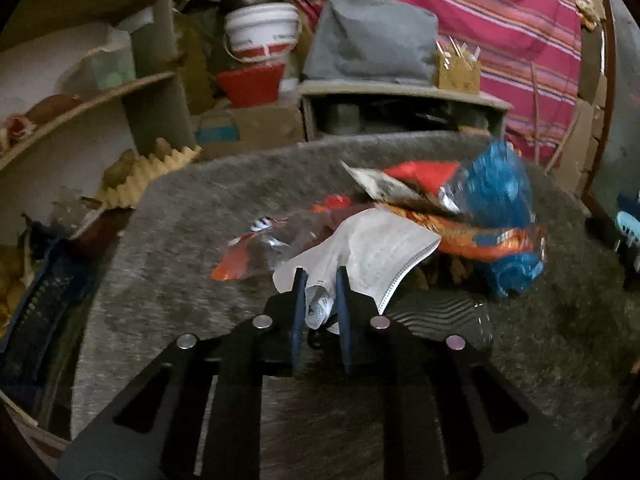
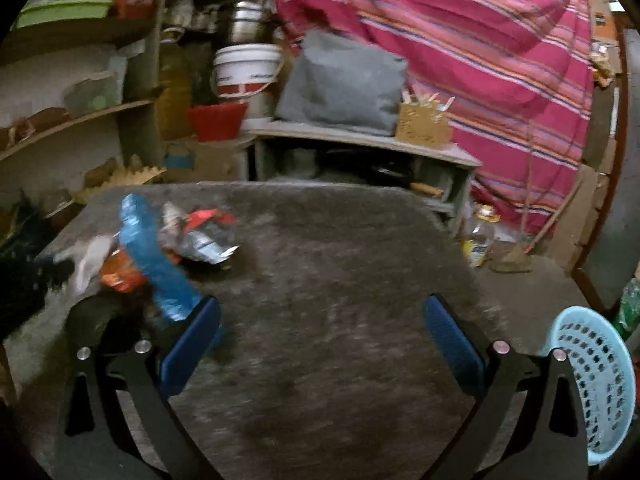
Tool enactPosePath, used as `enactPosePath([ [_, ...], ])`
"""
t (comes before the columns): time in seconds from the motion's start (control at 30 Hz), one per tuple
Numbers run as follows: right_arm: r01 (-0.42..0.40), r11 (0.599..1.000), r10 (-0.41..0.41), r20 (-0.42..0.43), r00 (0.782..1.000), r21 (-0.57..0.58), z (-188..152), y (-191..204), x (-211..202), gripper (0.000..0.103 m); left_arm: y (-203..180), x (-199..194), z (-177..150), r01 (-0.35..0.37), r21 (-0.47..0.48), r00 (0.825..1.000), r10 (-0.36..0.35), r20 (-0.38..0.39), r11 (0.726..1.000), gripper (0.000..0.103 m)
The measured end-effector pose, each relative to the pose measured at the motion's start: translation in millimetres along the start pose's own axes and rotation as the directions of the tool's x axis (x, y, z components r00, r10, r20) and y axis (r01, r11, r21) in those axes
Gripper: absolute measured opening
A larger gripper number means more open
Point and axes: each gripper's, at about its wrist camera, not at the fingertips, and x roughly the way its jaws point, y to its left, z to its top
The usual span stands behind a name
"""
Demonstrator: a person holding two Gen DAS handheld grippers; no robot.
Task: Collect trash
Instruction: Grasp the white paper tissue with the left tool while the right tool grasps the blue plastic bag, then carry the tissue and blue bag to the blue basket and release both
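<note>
My left gripper [image 1: 320,276] is shut on a white face mask [image 1: 372,252], pinched by its near corner over the grey fuzzy table [image 1: 180,248]. Behind the mask lies a pile of trash: a blue wrapper [image 1: 500,196], an orange snack bag [image 1: 480,236], a red wrapper [image 1: 240,264] and a silver-lined packet [image 1: 380,184]. In the right wrist view the same pile sits at the left, with the blue wrapper [image 2: 154,256] and a silver packet [image 2: 200,240]. My right gripper [image 2: 320,332] is open and empty over bare table [image 2: 340,280], right of the pile.
A light blue perforated basket [image 2: 596,380] stands at the right edge of the right wrist view. Shelves [image 1: 80,108] with clutter are at the left, a low cabinet [image 2: 360,148] with a grey cushion behind the table, a striped pink cloth [image 2: 480,60] beyond.
</note>
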Motion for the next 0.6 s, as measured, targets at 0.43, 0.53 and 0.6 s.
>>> enactPosePath([
  [0.43, -0.095, 0.995, 0.092, -0.093, 0.991, -0.036, -14.7, 49.3, 29.8, 0.099, 61.1, -33.7, -5.3, -0.156, -0.085, 0.985, 0.161, 0.059, 0.984, 0.013],
  [0.53, -0.118, 0.992, 0.113, -0.098, 0.989, -0.045, -12.5, 59.6, 36.4, 0.099, 69.3, -32.4, -10.1, -0.185, -0.087, 0.980, 0.190, 0.053, 0.979, 0.013],
  [0.6, -0.134, 0.989, 0.127, -0.099, 0.987, -0.065, -12.0, 66.5, 40.0, 0.098, 71.9, -29.4, -10.2, -0.198, -0.085, 0.978, 0.203, 0.048, 0.976, 0.013],
])
